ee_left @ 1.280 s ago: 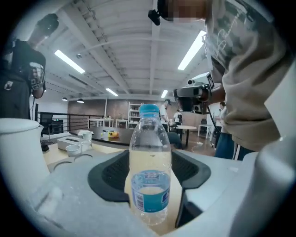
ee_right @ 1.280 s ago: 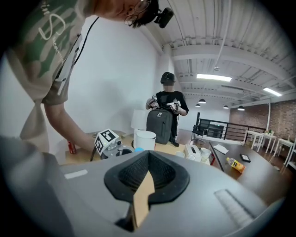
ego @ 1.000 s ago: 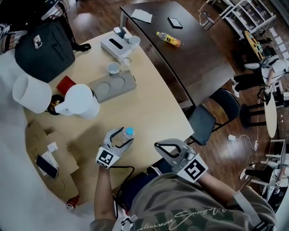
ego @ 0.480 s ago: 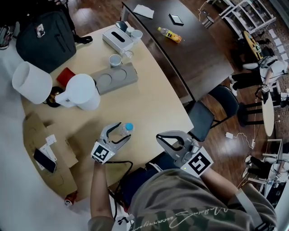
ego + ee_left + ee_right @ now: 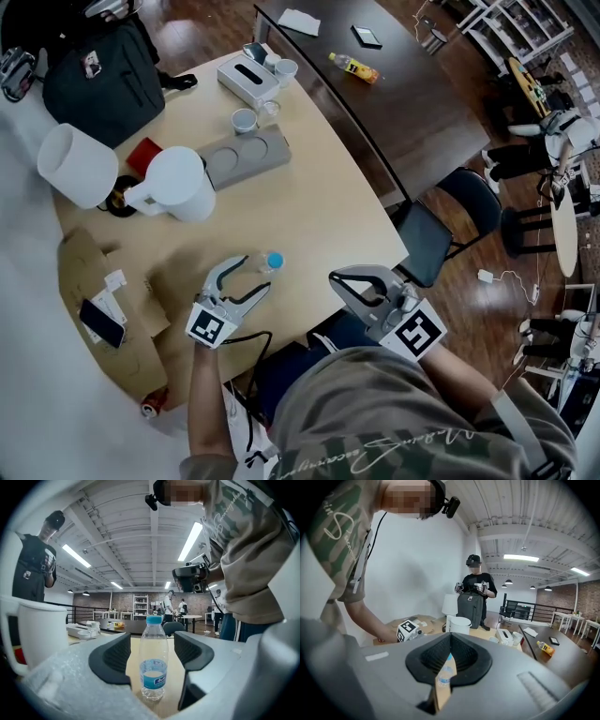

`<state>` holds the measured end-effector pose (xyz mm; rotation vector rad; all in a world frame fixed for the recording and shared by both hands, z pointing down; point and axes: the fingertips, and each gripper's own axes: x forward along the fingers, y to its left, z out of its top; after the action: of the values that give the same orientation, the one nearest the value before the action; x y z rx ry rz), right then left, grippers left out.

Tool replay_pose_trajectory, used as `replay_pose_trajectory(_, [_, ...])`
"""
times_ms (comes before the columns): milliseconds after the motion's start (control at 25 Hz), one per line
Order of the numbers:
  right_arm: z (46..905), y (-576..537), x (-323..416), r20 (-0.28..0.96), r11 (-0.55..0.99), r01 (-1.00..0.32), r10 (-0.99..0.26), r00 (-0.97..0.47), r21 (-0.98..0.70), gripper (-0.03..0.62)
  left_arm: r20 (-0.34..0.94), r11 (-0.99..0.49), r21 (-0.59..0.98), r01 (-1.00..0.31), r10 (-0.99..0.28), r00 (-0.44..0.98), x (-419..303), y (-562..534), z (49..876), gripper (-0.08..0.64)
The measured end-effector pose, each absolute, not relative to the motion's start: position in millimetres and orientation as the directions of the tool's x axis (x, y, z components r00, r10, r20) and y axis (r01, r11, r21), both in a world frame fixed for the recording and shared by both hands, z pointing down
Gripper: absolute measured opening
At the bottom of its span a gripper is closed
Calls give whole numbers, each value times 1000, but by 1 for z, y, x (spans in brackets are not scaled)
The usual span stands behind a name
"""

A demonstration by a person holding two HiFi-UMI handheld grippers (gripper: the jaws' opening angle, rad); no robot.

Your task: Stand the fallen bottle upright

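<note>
A clear water bottle [image 5: 272, 262] with a blue cap stands upright on the light wooden table [image 5: 309, 206], near its front edge. My left gripper [image 5: 255, 275] is open, one jaw on each side of the bottle and neither touching it. In the left gripper view the bottle [image 5: 153, 667] stands centred between the dark pads [image 5: 112, 656] of the left gripper [image 5: 152, 654]. My right gripper [image 5: 353, 278] is shut and holds nothing, off the table's edge to the bottle's right. Through a thin slit below the right gripper [image 5: 449, 644] I see the bottle [image 5: 445, 671].
A white jug [image 5: 178, 183], a white shade [image 5: 75, 164], a grey tray [image 5: 246, 157], cups [image 5: 244, 120] and a black backpack [image 5: 98, 70] fill the table's far side. Cardboard with a phone [image 5: 101, 322] lies left. A dark table [image 5: 412, 103] and a chair [image 5: 441, 225] stand right.
The left gripper's jaws have spread off the bottle and the gripper has drawn back a little toward me. The bottle stays standing. The right gripper has barely moved.
</note>
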<state>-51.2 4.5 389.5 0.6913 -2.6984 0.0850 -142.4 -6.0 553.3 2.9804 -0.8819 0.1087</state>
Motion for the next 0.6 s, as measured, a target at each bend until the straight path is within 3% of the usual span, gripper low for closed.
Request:
replay_pose_trajectory(80, [386, 9, -53, 342, 873, -486, -468, -815, 38, 5, 40, -816, -36, -576, -577, 815, -159, 1, 530, 302])
replay_pose_trajectory(200, [385, 17, -51, 341, 862, -506, -488, -803, 42, 5, -5, -695, 60, -716, -718, 696, -191, 15, 484, 296])
replay_pose_trajectory(240, [386, 20, -48, 344, 856, -516, -496, -797, 39, 5, 19, -637, 88, -766, -767, 641, -201, 21, 473, 216])
replay_pose_trajectory(280, [387, 22, -45, 345, 850, -525, -504, -792, 35, 5, 49, -582, 112, -805, -806, 589, -210, 27, 466, 2])
replay_pose_trajectory(440, [387, 35, -35, 332, 841, -541, -511, -793, 2, 5, 24, -422, 281, -862, -895, 446, -237, 62, 428, 2])
replay_pose_trajectory(600, [383, 50, -9, 292, 849, -528, -500, -815, -19, 5, -4, -365, 247, -898, -927, 375, -221, 109, 383, 2])
